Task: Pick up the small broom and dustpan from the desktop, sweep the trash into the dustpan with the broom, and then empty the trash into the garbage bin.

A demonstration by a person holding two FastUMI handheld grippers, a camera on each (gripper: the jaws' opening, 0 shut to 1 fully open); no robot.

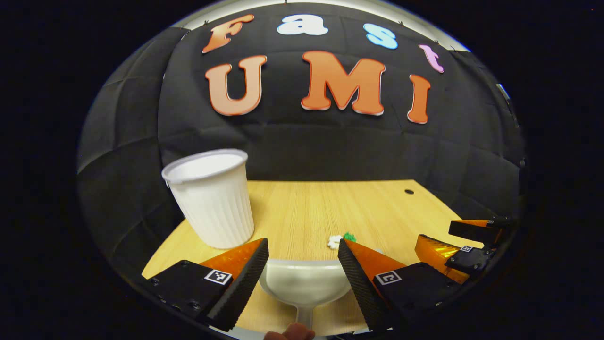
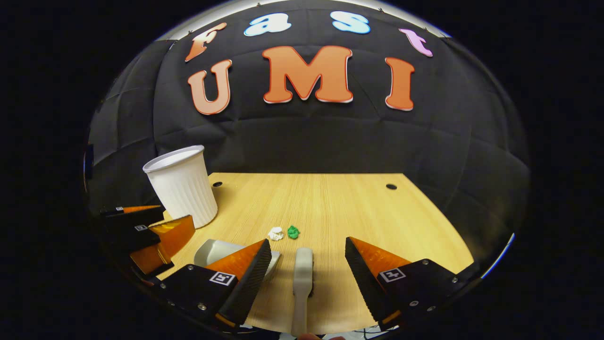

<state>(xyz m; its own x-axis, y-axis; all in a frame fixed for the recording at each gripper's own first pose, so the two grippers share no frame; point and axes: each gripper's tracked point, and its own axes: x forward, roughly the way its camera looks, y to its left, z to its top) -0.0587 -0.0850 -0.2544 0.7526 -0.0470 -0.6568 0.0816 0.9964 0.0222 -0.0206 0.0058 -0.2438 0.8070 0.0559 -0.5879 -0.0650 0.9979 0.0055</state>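
A white dustpan [image 1: 304, 281] lies on the wooden desk [image 1: 306, 208], its handle pointing toward me. My left gripper [image 1: 303, 245] stands open, one finger on each side of the pan. A white broom [image 2: 302, 274] lies lengthwise between the spread fingers of my open right gripper [image 2: 307, 243]. Two bits of trash sit just beyond: a white wad [image 2: 275, 233] and a green wad [image 2: 293, 232], also in the left gripper view as the white wad [image 1: 334, 242] and green wad [image 1: 349, 236]. The white ribbed garbage bin [image 1: 207, 198] stands upright at the left.
The bin [image 2: 181, 184] is near the desk's left edge, with the left gripper [image 2: 151, 231] and dustpan [image 2: 214, 250] in front of it. The right gripper [image 1: 465, 250] shows at the right. Cable holes [image 2: 391, 186] mark the desk's far side. A fingertip [image 1: 288, 333] shows at the bottom.
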